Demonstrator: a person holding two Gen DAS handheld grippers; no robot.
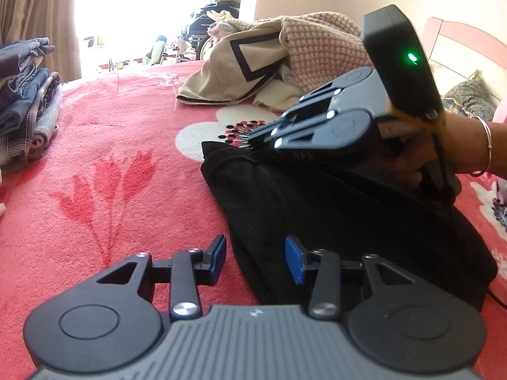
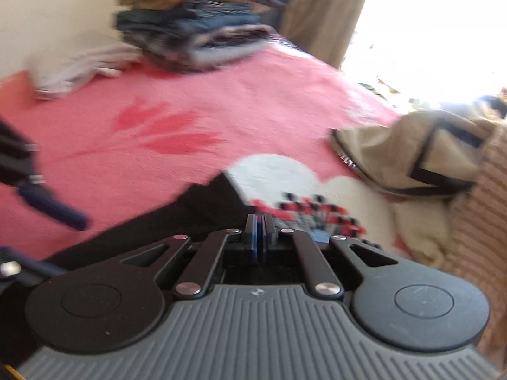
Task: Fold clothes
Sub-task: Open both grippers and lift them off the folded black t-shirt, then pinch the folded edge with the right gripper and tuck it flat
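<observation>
A black garment (image 1: 332, 215) lies rumpled on the pink bedspread (image 1: 111, 126). My left gripper (image 1: 256, 256) is open, its blue pads straddling the garment's near left edge without touching it. A hand holds my right gripper (image 1: 253, 141) at the garment's far edge, where the cloth rises to its tips. In the blurred right wrist view the right gripper (image 2: 259, 234) has its pads pressed together over the black garment (image 2: 190, 209), apparently pinching that edge. One blue finger of the left gripper (image 2: 54, 209) shows at the left.
A stack of folded clothes (image 1: 25, 107) sits at the bed's left side, also the stack (image 2: 196, 28) by a white cloth (image 2: 79, 69). A beige and checked heap of clothes (image 1: 253, 60) lies beyond the garment. A pillow (image 1: 472, 95) and a pink headboard (image 1: 459, 41) are at the right.
</observation>
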